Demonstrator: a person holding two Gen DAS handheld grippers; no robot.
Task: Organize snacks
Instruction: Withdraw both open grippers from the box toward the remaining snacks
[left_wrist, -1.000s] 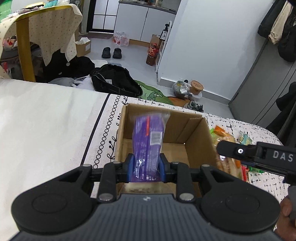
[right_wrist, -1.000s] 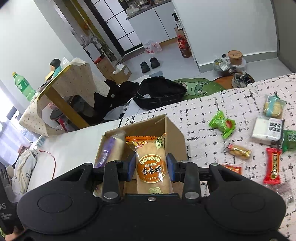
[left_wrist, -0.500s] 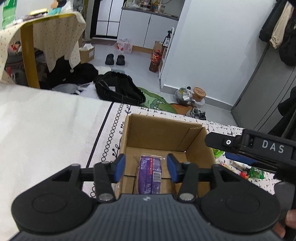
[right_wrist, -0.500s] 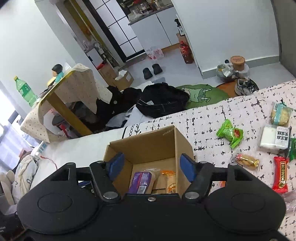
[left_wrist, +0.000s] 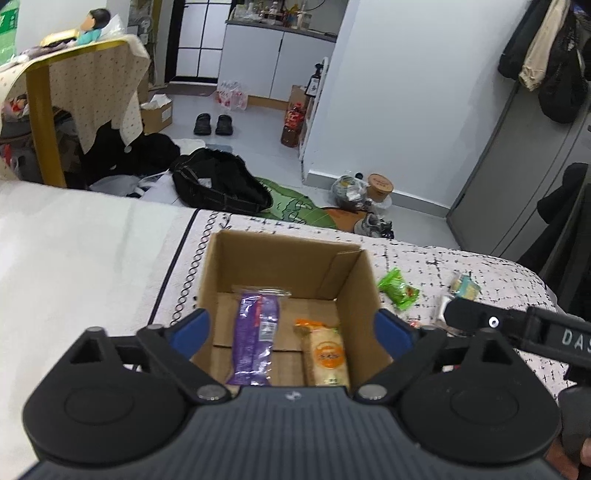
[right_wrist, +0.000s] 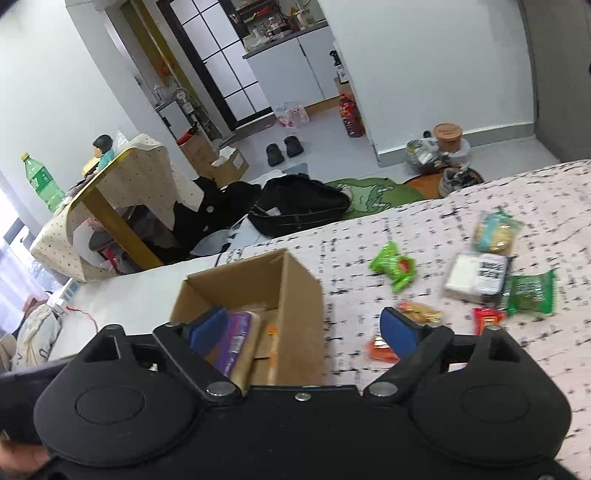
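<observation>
Two snack packs now lie flat in the bottom of the cardboard box (left_wrist: 284, 280), and a second ago each one was pinched in a gripper above it. The left gripper (left_wrist: 291, 328) has just been opening its jaws, and now they stand wide apart with nothing between them. The right gripper (right_wrist: 308, 325) has just been opening too, and its blue pads (right_wrist: 397, 330) are spread with nothing pinched. So both drops look done, and I think the next job is to fetch more snacks. Nearest in the box is the purple pack (left_wrist: 255, 332), long and shiny, with a crinkly sealed end. Beside it, not quite touching, lies the pale rice cake pack (left_wrist: 327, 356), clear and smooth with a round orange label. The box is plain brown card with stiff, straight walls and an open top. It sits on a white cloth (right_wrist: 461, 206) with little black marks. Farther out on the cloth, well apart from the box, more snacks wait: a bright green wrapper (right_wrist: 393, 266) twisted at the ends, a flat white pack (right_wrist: 476, 273), a small red pack (right_wrist: 487, 317) and a dark green pack (right_wrist: 532, 293).
</observation>
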